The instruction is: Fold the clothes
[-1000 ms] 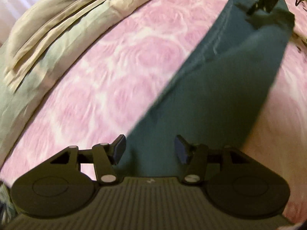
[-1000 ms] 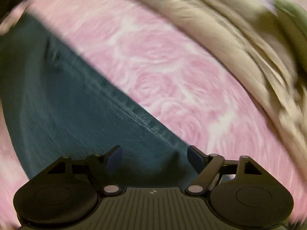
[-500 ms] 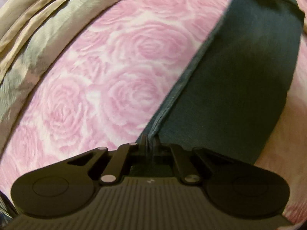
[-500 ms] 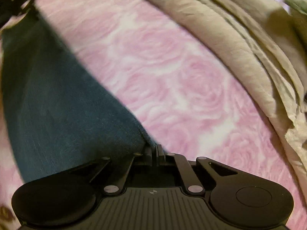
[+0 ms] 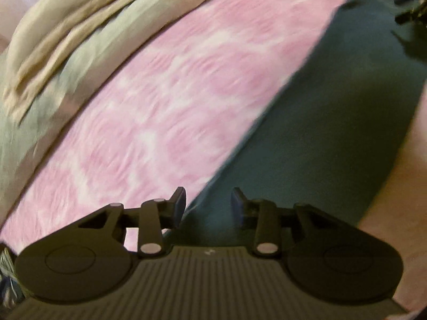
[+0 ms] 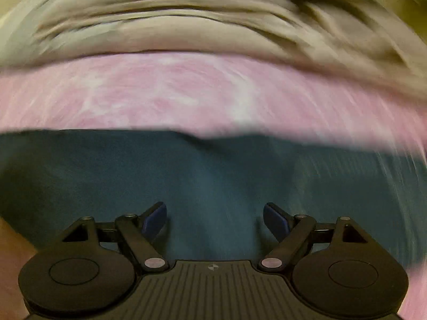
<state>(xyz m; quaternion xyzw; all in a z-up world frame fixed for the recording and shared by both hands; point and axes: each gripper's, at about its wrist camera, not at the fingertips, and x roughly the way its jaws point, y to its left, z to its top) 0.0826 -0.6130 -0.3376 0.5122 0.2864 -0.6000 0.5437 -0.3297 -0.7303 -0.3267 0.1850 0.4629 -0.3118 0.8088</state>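
I see a dark teal garment [image 6: 213,176] of matt woven cloth, smooth and flat. The bedspread [image 5: 173,101] under it is soft pink rose-print fabric. A beige blanket [image 6: 202,26] looks crumpled and matt. Each hand-held gripper [image 5: 208,204] is matt black plastic, ribbed on its body.

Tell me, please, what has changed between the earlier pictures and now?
Both grippers have let go of the teal garment: the left gripper and right gripper, pinched shut on its edge half a second ago, are opening. The right view has swung round. The garment still lies on the pink bedspread.
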